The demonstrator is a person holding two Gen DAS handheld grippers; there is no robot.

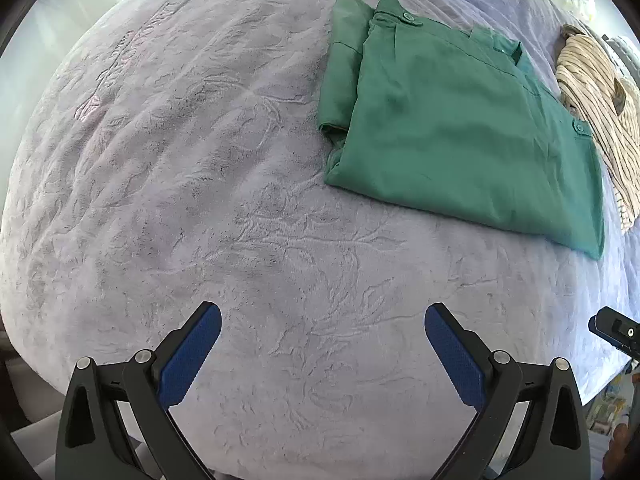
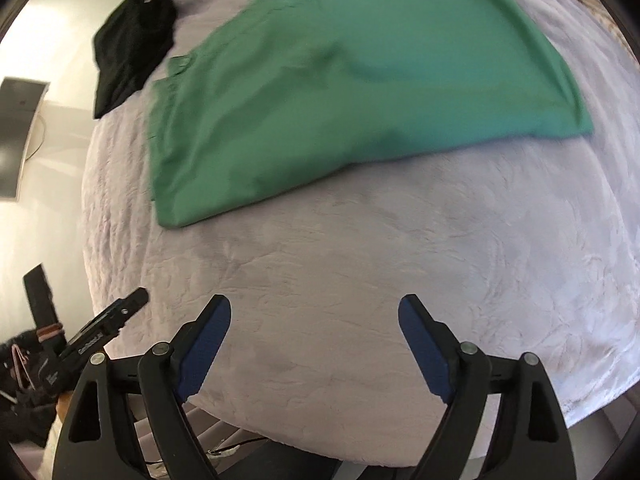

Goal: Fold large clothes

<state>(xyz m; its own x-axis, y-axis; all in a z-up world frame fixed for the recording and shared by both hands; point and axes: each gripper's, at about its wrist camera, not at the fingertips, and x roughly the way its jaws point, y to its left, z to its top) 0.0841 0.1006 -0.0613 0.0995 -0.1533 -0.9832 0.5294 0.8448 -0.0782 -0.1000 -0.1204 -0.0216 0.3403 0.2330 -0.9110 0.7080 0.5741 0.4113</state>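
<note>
Your left gripper (image 1: 323, 354) points almost straight down at the blanket (image 1: 200, 200), jaws spread wide, nothing between the blue pads (image 1: 188, 360), only bare plush below them. It hangs clear of the shirt (image 1: 460, 132), which lies up and to the right of it in its own view.

Your right gripper (image 2: 315, 350) also tilts steeply down, a bit less so, jaws well apart and empty; no cloth touches its pads (image 2: 204, 352). The right wrist view is smeared around the shirt (image 2: 340, 80), so fine detail there is unclear.

The shirt is green, folded into a rough rectangle, lying flat on the blanket with a sleeve tucked along its left edge and buttoned tabs showing on top. Neither gripper touches it.

Relative to the shirt: a black garment (image 2: 132, 44) sits beyond its far left corner, apart from it; a striped garment (image 1: 596, 112) lies just beside its right edge. The tip of your right gripper shows at the left view's right rim, well below the shirt.
</note>
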